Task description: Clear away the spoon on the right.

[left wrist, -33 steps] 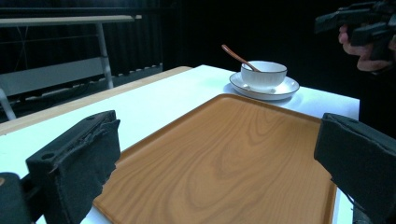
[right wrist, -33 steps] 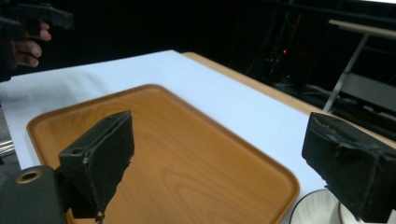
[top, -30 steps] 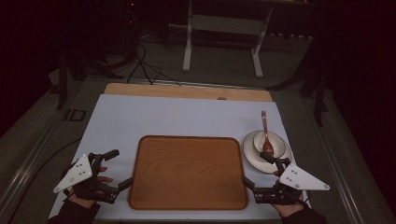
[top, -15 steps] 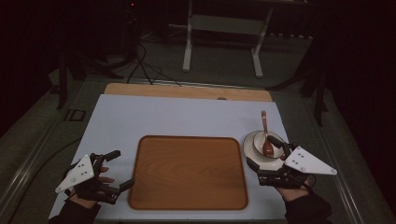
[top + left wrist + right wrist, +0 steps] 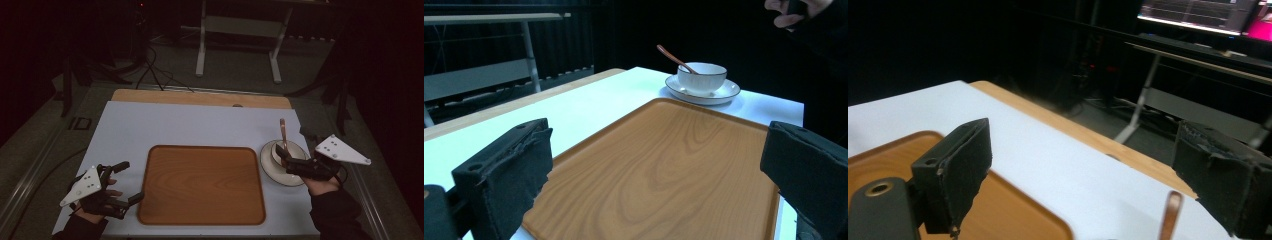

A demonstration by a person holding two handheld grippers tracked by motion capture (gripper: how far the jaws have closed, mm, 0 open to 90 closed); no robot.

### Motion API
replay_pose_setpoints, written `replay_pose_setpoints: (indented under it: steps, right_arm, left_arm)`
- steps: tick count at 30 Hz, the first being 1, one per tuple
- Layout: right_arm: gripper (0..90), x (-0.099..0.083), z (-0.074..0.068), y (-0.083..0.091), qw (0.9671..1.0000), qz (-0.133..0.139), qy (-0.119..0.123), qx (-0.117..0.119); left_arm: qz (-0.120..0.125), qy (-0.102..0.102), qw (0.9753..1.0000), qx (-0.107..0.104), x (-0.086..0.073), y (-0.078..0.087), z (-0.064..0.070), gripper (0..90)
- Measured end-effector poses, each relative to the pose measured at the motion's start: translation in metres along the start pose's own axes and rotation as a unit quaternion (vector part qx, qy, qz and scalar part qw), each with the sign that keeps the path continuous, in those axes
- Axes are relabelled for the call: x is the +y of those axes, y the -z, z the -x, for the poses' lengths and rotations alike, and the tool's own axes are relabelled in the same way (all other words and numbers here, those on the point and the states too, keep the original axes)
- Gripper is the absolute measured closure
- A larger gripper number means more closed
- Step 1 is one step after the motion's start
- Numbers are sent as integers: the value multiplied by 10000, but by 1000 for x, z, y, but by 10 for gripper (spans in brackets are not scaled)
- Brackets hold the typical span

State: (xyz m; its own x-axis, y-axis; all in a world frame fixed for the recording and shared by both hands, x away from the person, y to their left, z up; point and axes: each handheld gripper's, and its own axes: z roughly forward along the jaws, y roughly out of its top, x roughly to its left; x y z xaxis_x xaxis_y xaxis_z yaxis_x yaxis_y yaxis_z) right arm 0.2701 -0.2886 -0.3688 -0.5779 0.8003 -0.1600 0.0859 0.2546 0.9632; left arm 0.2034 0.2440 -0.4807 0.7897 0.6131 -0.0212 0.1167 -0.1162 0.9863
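Right gripper (image 5: 290, 162) has slid in over the saucer (image 5: 270, 167) since a second ago, jaws spread wide, probably lining up on the ribbed white cup (image 5: 701, 77) with its wooden spoon (image 5: 674, 58), right of the smooth wood-grain tray (image 5: 200, 185). Left gripper (image 5: 122, 182) idles open on the worktop (image 5: 200, 127).

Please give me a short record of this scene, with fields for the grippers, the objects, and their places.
left gripper: open, near the left edge of the tray, holds nothing
right gripper: open, over the saucer, jaws by the cup
tray: wooden, bare, in the middle of the table
cup: white, stands on the saucer
saucer: white, right of the tray, apart from it
spoon: brown, rests in the cup, handle pointing away from the person
table: white top, wooden strip at the far edge
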Motion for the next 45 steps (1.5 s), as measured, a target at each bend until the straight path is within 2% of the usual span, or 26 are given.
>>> replay_pose_setpoints:
  steps: [3,7,9,11,14,16,19,20,21,22,25,26,27,28,33,40,45]
  right_arm:
    - [98,0,7,-7,9998,-122,-18,-164]
    - [99,-5,20,-21,9987,-329,-268,-295]
    - [136,-8,27,-28,9975,-450,-395,-363]
    - [137,-12,34,-35,9960,-577,-554,-404]
    - [150,-17,41,-46,9933,-800,-632,-550]
    - [175,-21,45,-54,9908,-952,-666,-694]
    - [177,-29,53,-65,9862,-1172,-883,-771]
    - [177,-29,53,-65,9862,-1172,-883,-771]
    - [177,-32,55,-68,9840,-1270,-938,-820]
    - [177,-38,60,-76,9787,-1479,-1092,-910]
    - [219,-47,66,-84,9725,-1702,-1226,-1013]
    - [219,-47,66,-84,9725,-1702,-1226,-1013]
    - [219,-50,68,-87,9710,-1765,-1258,-1014]
    - [230,-53,72,-94,9662,-1936,-1324,-1069]
    - [278,-62,82,-107,9555,-2276,-1493,-1139]
    - [353,-68,93,-126,9422,-2675,-1591,-1241]
    - [409,-72,95,-138,9328,-2955,-1592,-1314]
  left_arm:
    - [-11,-4,10000,0,0,0,0,14]
    - [-21,-7,10000,-7,-1,0,-1,14]
    - [-20,7,10000,-12,-1,0,-1,14]
    - [-24,19,10000,-16,-1,-1,-1,14]
    - [-27,18,10000,-23,-1,-1,-1,14]
    - [-29,18,10000,-23,-1,-1,-1,14]
    - [-25,21,10000,-23,-1,-1,-1,14]
    - [-25,21,10000,-23,-1,-1,-1,14]
    - [-30,16,10000,-31,-1,0,-1,14]
    - [-30,15,10000,-35,-1,0,-1,14]
    - [-42,3,10000,-40,-2,-1,-1,14]
    - [-42,3,10000,-40,-2,-1,-1,14]
    - [-45,1,10000,-41,-2,-1,-1,14]
    - [-46,3,10000,-44,-2,-1,-1,14]
    - [-54,4,10000,-47,-2,-1,-1,14]
    - [-72,10,10000,-58,-3,-2,-1,14]
    - [-87,9,9999,-69,-4,-1,-2,14]
